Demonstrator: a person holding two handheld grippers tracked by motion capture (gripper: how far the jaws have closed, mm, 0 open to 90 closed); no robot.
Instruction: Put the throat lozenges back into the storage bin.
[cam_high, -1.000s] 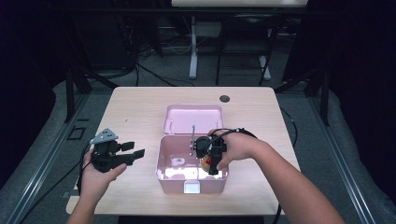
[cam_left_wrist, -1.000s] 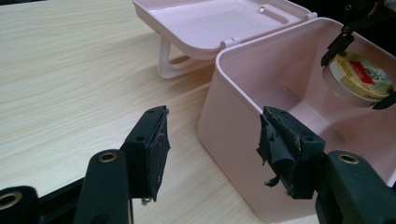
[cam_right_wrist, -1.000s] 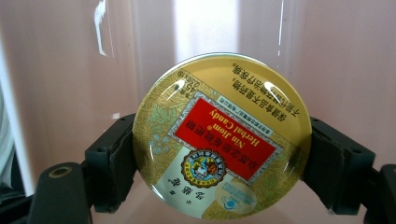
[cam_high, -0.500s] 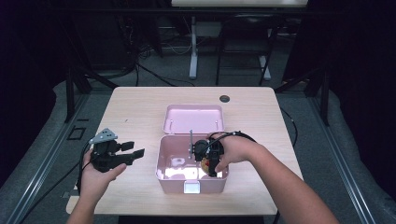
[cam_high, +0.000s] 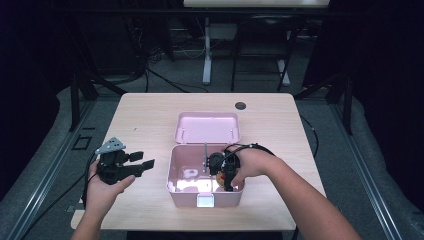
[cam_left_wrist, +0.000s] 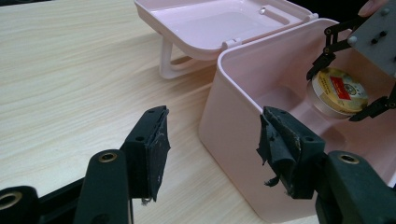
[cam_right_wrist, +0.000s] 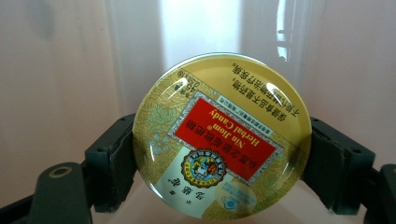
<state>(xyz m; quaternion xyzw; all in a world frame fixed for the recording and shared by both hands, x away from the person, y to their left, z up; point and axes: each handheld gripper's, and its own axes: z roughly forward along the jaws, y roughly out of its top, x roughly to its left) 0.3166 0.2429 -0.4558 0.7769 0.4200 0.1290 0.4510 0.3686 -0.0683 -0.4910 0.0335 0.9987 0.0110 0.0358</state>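
A pink box (cam_high: 172, 172) stands open at the table's front centre, its lid (cam_high: 207, 127) laid back behind it. My right gripper (cam_high: 226, 179) reaches down into the box's right half and is shut on a round yellow candy tin (cam_right_wrist: 222, 140) with a red label; both pads press its rim. The left gripper view also catches the tin (cam_left_wrist: 338, 91) low inside the box (cam_left_wrist: 243, 121). My left gripper (cam_high: 141, 160) hovers left of the box, open and holding nothing, its jaws pointing at the box wall (cam_left_wrist: 212, 161).
A small white ring-shaped object (cam_high: 189, 173) lies on the box floor at the left. A dark round hole (cam_high: 240, 106) sits near the table's far edge. Bare wooden tabletop (cam_high: 140, 127) spreads left and behind the box. Cables and stands crowd the floor beyond.
My right gripper has sunk a little deeper into the box with the tin. The left gripper has stayed where it was.
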